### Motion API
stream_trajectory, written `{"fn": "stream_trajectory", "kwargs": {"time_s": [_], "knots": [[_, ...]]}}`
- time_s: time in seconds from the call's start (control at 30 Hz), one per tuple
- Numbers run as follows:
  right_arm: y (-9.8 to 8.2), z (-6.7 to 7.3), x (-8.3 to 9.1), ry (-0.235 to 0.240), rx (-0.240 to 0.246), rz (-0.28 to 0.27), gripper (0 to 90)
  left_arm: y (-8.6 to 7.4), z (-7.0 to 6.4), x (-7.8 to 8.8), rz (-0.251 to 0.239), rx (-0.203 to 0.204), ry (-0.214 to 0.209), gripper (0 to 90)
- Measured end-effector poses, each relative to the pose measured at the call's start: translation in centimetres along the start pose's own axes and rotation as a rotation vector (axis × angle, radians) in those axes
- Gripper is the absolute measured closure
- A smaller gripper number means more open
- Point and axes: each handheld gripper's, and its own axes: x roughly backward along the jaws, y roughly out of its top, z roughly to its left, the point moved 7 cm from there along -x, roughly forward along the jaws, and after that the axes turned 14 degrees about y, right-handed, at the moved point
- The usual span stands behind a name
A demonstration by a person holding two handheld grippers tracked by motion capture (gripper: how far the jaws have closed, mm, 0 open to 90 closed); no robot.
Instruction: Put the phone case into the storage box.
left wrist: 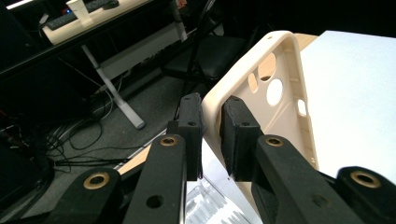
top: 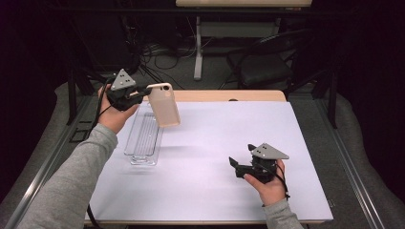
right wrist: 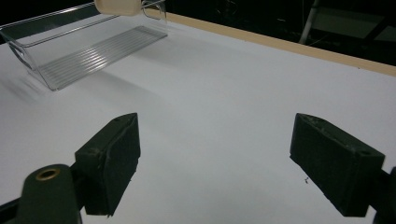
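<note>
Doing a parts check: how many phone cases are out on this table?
1. The cream soft plastic phone case is clamped at one edge by the left hand-held gripper, raised above the clear ribbed plastic tray. None lies on the white tabletop.

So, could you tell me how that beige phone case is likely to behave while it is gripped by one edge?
The phone case is a thin open shell with cutouts, so it is probably light. The left gripper pinches only its rim, so it may flex or swing. It hangs above the clear tray.
</note>
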Motion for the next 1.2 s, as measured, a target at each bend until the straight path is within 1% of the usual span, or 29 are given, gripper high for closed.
{"fn": "stream_trajectory", "kwargs": {"time_s": [0.1,0.23,0.33,0.4,0.6,0.7,0.77,0.83,1.0,1.1,1.2], "knots": [[-0.1,0.0,0.0,0.0,-0.001,0.0,14.6,-0.1,0.4,-0.1,0.0,-0.004,0.008,79.1],[-0.2,0.0,-0.1,-0.002,-0.007,0.003,13.3,-0.2,0.9,-0.2,-0.008,-0.001,0.018,79.1],[-0.4,0.0,-0.3,0.002,-0.016,0.006,10.3,-0.3,1.2,-0.4,-0.004,-0.006,0.023,79.0],[-0.5,-0.1,-0.3,0.003,-0.014,0.011,7.7,-0.2,1.5,-0.4,0.001,-0.017,0.027,79.0],[-0.5,-0.2,-0.3,0.003,-0.022,0.009,1.7,0.2,2.2,-0.6,-0.002,-0.021,0.044,79.0],[-0.6,-0.3,-0.3,-0.005,-0.021,0.005,1.1,0.3,2.5,-0.7,-0.013,-0.022,0.054,79.0],[-0.7,-0.4,-0.4,-0.012,-0.017,0.014,0.0,0.2,2.7,-0.9,-0.014,-0.022,0.057,79.0],[-0.9,-0.5,-0.5,-0.022,-0.003,0.023,0.0,0.0,2.7,-1.1,-0.011,-0.031,0.059,79.0],[-1.1,-0.5,-0.7,-0.03,0.001,0.019,0.0,-0.3,2.9,-1.5,-0.001,-0.052,0.071,79.0],[-1.1,-0.6,-0.8,-0.032,0.003,0.018,0.0,-0.5,3.3,-1.8,-0.009,-0.059,0.078,79.0],[-1.1,-0.7,-0.7,-0.038,0.001,0.018,0.0,-0.6,3.8,-2.1,-0.013,-0.055,0.089,79.0]]}}
